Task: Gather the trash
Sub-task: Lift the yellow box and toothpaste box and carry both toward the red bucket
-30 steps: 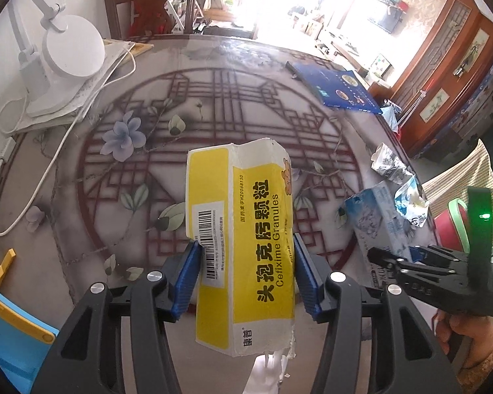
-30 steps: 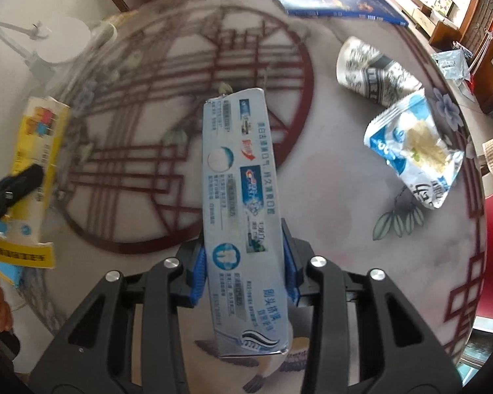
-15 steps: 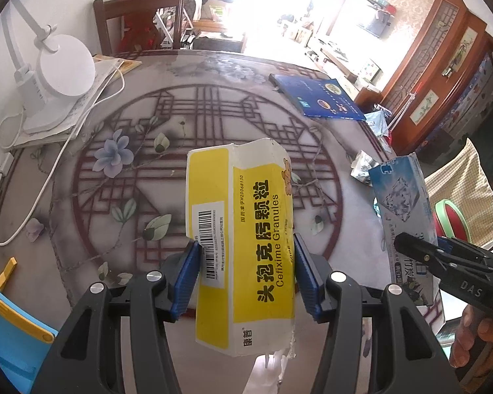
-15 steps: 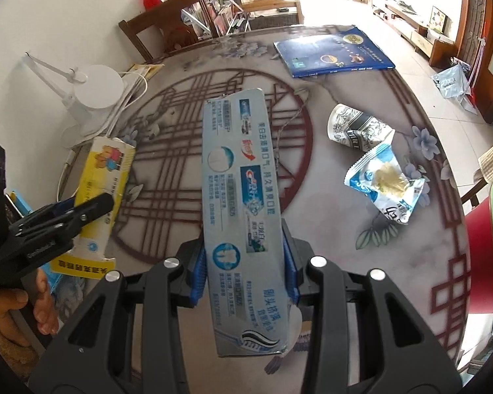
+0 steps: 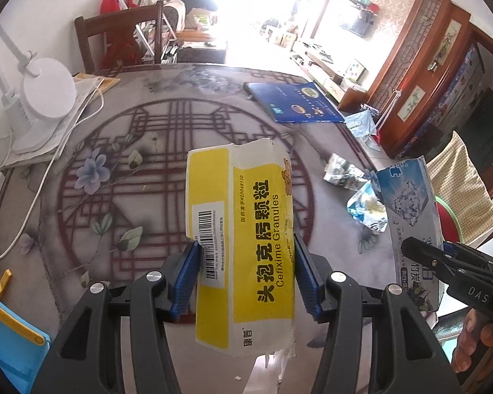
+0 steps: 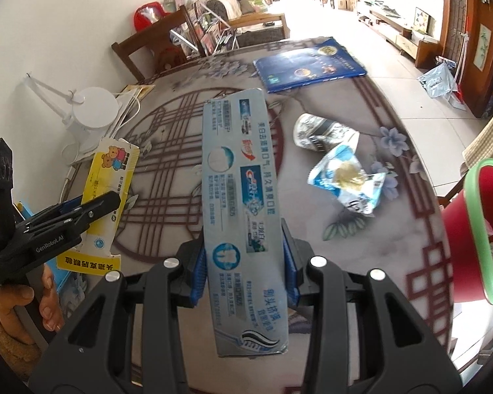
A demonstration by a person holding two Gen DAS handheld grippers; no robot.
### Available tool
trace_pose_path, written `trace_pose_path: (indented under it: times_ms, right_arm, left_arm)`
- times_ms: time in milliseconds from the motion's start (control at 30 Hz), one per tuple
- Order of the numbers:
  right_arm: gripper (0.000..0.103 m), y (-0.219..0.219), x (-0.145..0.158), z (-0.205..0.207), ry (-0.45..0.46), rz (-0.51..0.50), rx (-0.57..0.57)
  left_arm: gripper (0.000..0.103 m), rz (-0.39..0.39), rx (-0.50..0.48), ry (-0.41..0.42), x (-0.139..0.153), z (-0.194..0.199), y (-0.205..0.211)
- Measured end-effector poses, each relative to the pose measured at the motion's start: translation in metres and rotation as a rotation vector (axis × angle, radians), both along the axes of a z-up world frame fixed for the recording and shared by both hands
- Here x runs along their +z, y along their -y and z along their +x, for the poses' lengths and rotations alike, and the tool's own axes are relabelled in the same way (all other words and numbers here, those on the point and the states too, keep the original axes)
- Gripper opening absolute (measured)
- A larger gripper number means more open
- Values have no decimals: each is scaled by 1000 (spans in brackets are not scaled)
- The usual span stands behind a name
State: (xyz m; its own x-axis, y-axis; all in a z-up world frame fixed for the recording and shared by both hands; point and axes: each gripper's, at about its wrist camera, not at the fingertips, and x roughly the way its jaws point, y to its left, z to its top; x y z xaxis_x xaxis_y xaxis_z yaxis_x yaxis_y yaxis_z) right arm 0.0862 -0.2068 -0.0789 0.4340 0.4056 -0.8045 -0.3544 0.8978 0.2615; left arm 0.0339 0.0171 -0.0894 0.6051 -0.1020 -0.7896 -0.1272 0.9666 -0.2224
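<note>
My left gripper [image 5: 245, 275] is clamped across a yellow medicine box [image 5: 243, 239], my right gripper [image 6: 243, 262] across a pale toothpaste box [image 6: 243, 216], both held above the table [image 6: 394, 229]. I should carry each level to the red bin [image 6: 473, 233], right of the right jaws; only its rim shows. A crumpled wrapper [image 6: 346, 180] and cup [image 6: 322, 133] lie ahead.

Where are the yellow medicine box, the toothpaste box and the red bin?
yellow medicine box [image 5: 263, 239], left wrist view, its printed front.
toothpaste box [image 6: 243, 203], right wrist view, its middle.
red bin [image 6: 466, 229], right wrist view, its red side.
</note>
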Motion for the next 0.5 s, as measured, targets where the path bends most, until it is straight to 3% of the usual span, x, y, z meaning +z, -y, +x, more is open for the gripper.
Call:
trace_pose_path:
  times_ms: [500]
  right_arm:
    - [37, 75, 9, 5, 17, 40, 4]
  left_arm:
    - [51, 32, 18, 19, 14, 10, 74]
